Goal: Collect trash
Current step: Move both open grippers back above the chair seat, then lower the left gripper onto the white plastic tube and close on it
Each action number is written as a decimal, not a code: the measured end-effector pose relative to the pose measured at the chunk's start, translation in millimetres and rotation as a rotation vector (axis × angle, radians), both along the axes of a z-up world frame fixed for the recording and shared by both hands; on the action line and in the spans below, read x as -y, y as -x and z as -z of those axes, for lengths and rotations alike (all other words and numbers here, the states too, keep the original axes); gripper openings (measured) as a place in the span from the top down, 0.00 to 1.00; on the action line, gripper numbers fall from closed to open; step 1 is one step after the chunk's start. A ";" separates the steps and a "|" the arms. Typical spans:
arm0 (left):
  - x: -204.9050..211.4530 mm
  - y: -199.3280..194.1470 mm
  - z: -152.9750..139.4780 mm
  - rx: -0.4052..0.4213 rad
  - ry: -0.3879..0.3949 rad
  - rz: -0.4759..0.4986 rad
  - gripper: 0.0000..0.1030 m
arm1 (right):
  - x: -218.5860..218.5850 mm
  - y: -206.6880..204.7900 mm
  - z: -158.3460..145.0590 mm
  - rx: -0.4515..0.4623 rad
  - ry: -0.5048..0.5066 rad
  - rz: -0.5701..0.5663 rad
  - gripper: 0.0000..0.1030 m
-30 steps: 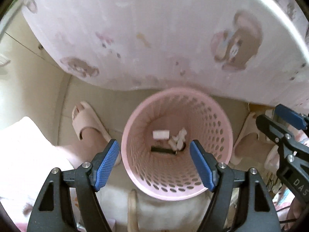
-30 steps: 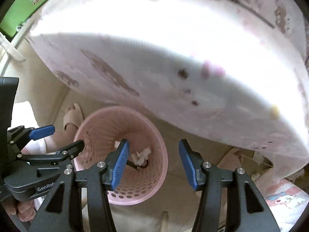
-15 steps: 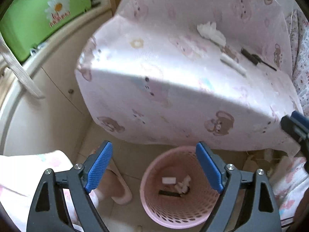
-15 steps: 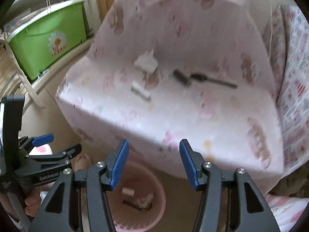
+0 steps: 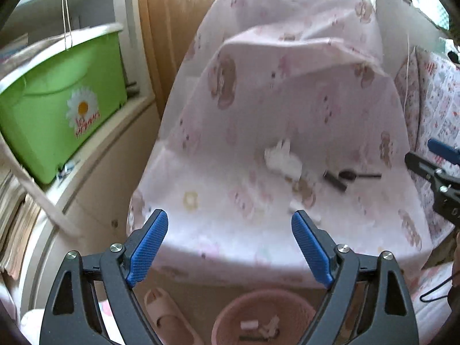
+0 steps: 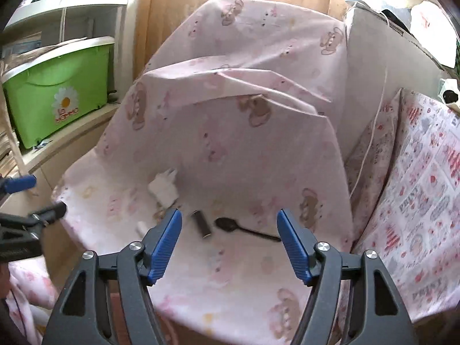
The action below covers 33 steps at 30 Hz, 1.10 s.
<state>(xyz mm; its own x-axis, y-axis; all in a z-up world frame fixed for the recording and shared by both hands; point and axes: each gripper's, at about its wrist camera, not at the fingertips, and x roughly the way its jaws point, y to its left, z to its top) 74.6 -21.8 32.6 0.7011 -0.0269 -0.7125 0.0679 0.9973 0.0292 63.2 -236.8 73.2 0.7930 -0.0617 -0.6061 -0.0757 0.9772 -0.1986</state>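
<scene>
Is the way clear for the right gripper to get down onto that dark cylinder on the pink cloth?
Probably yes. The right gripper, jaws opening and empty, faces the dark cylinder, which lies uncovered on the cloth, apart from the black spoon.

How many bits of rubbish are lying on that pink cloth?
4: a crumpled white tissue, a small white piece nearer the edge, a dark cylinder and a black spoon beside it. The claws could hide more.

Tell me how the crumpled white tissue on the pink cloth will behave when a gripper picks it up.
The tissue looks crumpled and thin, so it will probably squash flat between the pads rather than resist. It is likely very light and may cling or flutter. Lying on the soft cloth, it could let the pads pinch fabric too.
</scene>
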 end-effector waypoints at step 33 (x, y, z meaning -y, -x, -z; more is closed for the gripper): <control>90.2 -49.9 81.1 -0.080 0.005 0.301 0.11 | 65.3 -37.0 56.2 -0.133 -0.193 0.164 0.31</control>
<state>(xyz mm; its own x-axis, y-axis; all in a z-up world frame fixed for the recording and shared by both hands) 124.5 -112.0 -48.4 0.6026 -0.2280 -0.7648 0.3621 0.9321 0.0074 100.2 -302.2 17.0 0.6946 -0.0558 -0.7172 0.0737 0.9973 -0.0063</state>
